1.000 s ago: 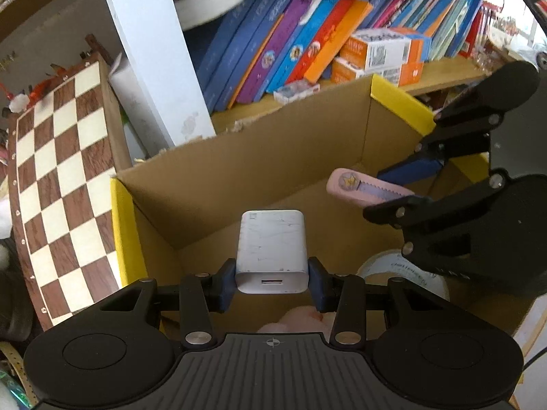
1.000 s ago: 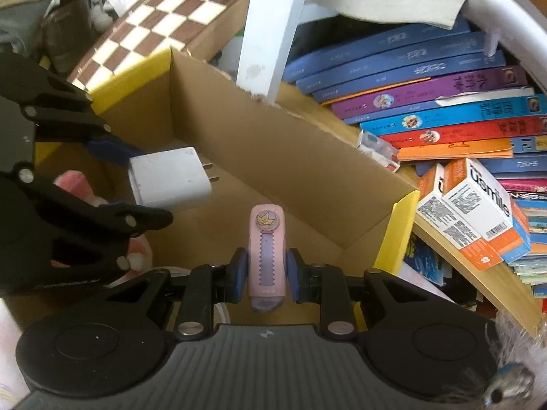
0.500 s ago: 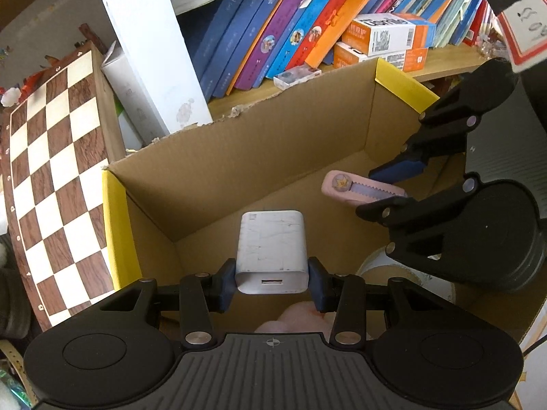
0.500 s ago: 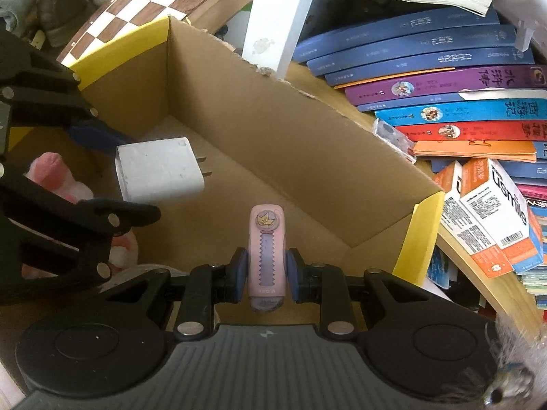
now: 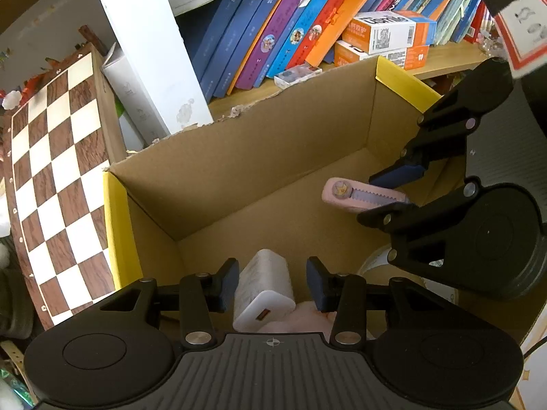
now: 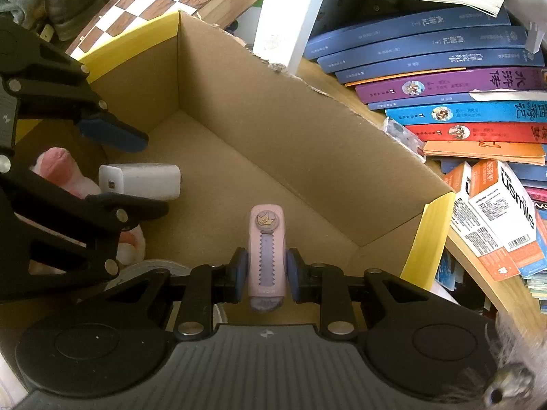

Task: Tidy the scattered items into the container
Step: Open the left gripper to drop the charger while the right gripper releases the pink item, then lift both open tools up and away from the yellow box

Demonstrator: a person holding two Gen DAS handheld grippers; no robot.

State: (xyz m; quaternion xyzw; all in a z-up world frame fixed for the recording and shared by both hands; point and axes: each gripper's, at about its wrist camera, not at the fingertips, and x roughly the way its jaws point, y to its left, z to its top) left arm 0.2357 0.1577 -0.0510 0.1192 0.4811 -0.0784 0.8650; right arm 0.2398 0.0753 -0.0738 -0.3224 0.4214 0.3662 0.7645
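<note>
Charger (image 5: 263,288) now loose, dropping between spread left gripper (image 5: 271,282) fingers | right gripper (image 6: 263,275) clamps pink cutter (image 6: 266,249) over box (image 5: 273,157) | risk: charger bounces off plush toy (image 6: 58,167)

One cardboard box (image 5: 259,157), one white charger (image 5: 263,290), one pink cutter (image 6: 266,249), one chessboard (image 5: 54,177), two tongs (image 5: 271,282) (image 6: 263,273).

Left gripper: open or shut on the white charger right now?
Open. The left gripper has a gap between each finger and the white charger, which tilts loose over the cardboard box.
</note>
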